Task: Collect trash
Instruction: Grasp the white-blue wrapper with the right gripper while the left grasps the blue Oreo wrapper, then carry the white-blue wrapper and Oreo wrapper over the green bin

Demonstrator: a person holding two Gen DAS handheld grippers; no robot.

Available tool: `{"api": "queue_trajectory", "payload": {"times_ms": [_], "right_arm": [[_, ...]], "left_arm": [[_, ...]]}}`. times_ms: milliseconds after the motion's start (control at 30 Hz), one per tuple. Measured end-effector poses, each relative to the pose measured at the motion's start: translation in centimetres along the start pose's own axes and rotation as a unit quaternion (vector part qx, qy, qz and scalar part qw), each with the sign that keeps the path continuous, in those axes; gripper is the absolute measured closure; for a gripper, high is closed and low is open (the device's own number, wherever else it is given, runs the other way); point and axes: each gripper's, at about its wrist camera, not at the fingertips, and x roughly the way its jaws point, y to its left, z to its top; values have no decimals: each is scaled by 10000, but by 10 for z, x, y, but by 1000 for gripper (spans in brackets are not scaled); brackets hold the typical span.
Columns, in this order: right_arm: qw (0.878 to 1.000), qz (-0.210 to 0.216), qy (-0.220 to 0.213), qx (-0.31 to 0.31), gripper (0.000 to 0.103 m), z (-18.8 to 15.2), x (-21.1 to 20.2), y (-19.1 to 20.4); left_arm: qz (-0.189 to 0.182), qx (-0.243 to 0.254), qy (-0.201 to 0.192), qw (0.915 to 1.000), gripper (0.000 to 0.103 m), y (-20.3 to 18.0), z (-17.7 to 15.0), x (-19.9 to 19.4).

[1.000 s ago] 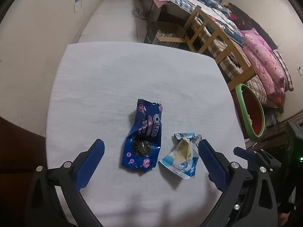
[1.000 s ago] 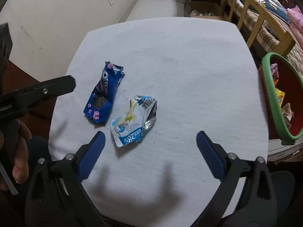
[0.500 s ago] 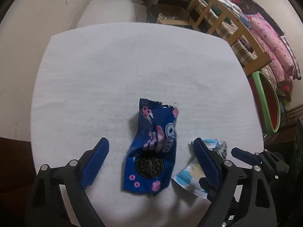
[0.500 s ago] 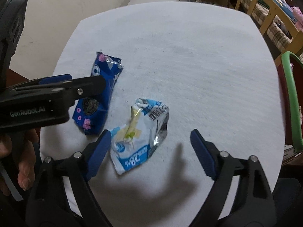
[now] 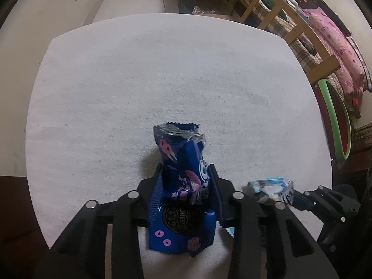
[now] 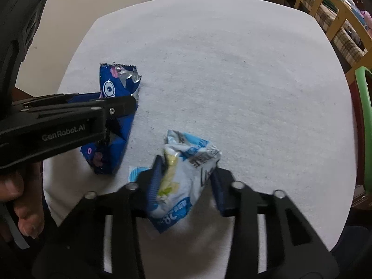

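With both on table (image 5: 162, 81) | L gripper (image 5: 186, 186) fingers pinch Oreo wrapper (image 5: 183, 181) | R gripper (image 6: 184, 181) fingers pinch white-blue wrapper (image 6: 186, 174)

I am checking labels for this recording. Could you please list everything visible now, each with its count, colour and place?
Crumpled dark blue Oreo wrapper: one, blue with pink, near table edge, pinched by left gripper.
Crumpled light blue and white snack wrapper: one, right of the Oreo wrapper, pinched by right gripper.
White cloth-covered table: one, centre.
Green-rimmed red bin: one, beside table's right edge.
Wooden-framed bed with pink bedding: one, far right.
Cardboard box: one, brown, on the floor beyond the table.
Left gripper: black, blue pads, shut.
Right gripper: same, shut.
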Motion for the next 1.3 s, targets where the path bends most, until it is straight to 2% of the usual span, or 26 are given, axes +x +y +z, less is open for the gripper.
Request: {"api": "queue_trajectory", "payload": {"times_ms": [133, 333, 600, 867, 1300], "right_arm": [[10000, 61, -20, -5, 79, -3, -6, -2], [9999, 35, -167, -29, 81, -6, -23, -3], [9976, -165, -647, -203, 81, -10, -64, -6], [9930, -291, -1095, -318, 81, -22, -105, -9], [9891, -315, -1420, -244, 81, -41, -147, -32]], "left_arm": [[34, -16, -51, 10000, 79, 1, -3, -6], [6, -49, -150, 9999, 86, 1, -11, -19], [-27, -28, -347, 9994, 86, -8, -36, -46], [-94, 183, -666, 9976, 86, -33, -46, -81], [-104, 548, -990, 9935, 86, -84, -52, -115]]}}
